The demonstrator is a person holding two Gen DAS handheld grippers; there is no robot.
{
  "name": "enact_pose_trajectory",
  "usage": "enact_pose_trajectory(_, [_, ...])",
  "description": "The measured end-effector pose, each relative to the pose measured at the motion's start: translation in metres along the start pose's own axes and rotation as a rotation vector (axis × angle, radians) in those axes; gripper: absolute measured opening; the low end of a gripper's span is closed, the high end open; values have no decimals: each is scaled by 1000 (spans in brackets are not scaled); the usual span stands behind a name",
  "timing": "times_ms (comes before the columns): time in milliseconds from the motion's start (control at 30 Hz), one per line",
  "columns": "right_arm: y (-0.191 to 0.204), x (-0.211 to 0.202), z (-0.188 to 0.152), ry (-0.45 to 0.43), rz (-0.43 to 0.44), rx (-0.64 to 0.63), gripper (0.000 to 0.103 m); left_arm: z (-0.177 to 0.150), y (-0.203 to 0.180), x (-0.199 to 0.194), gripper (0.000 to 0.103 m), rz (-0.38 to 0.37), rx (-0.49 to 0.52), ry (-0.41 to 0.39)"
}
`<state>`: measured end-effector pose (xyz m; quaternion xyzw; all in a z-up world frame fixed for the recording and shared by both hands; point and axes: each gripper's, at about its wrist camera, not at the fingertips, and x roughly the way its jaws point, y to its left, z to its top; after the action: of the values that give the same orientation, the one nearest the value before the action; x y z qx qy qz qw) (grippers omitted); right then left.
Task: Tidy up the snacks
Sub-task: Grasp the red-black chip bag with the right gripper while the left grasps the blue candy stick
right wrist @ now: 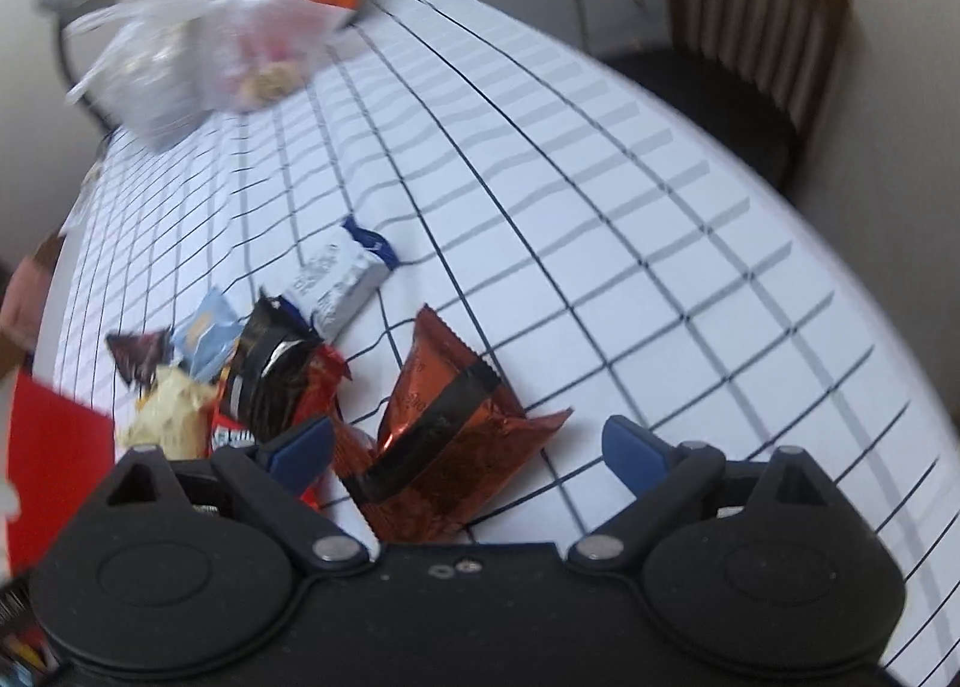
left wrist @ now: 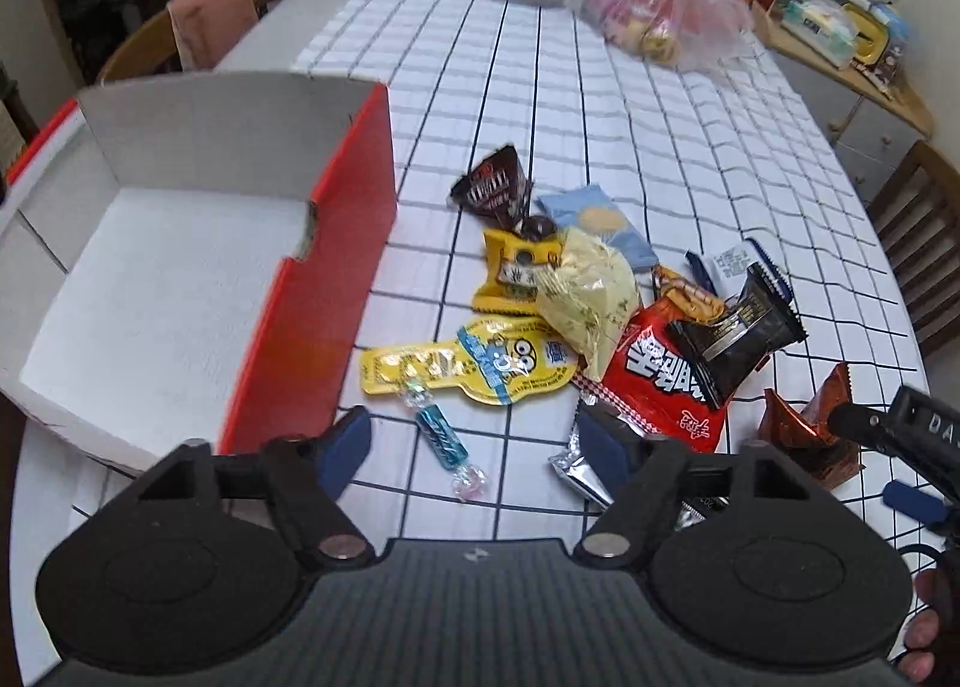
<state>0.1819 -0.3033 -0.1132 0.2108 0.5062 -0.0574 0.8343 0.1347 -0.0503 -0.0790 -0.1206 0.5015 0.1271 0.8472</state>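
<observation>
Hovering above the pile: both grippers point down at loose snacks on the checked tablecloth, beside an empty red box.
Left gripper: jaws partly apart, gripping nothing; the blue-wrapped candy lies on the cloth between the fingers, and a silver packet sits at the right fingertip.
Right gripper: jaws wide, empty; the copper foil packet lies between them, untouched as far as I can tell.
Candy handling: I'd say tiny, light and slick; its twisted ends would slip, so pinch across the firm middle.
Copper packet handling: likely light, crinkly, puffed with air and crushable; take it across the body near a crimped end, gently.
Rest of pile: the red bag, black packet and yellow minion pouch overlap, so lifting one may drag its neighbours.
Box: open-topped, just left of the heap.
</observation>
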Motion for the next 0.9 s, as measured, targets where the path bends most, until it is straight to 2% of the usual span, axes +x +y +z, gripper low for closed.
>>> enact_pose_trajectory(100, [-4, 10, 2, 29, -9, 80, 95, 3, 0, 10, 67, 4, -19, 26])
enact_pose_trajectory(167, [-7, 16, 3, 48, -11, 120, 91, 4, 3, 15, 67, 9, -34, 37])
enact_pose_trajectory(267, [-9, 24, 4, 69, -10, 166, 87, 5, 5, 25, 61, 18, -52, 63])
enact_pose_trajectory(467, [-5, 29, 4, 92, 17, 164, 81, 5, 1, 49, 60, 46, -65, 105])
enact_pose_trajectory(700, [-8, 30, 5, 101, 27, 158, 76, 8, 7, 68, 54, 48, -108, 145])
enact_pose_trajectory(900, [-8, 28, 6, 96, 41, 154, 63, 9, 12, 73, 46, 45, -119, 150])
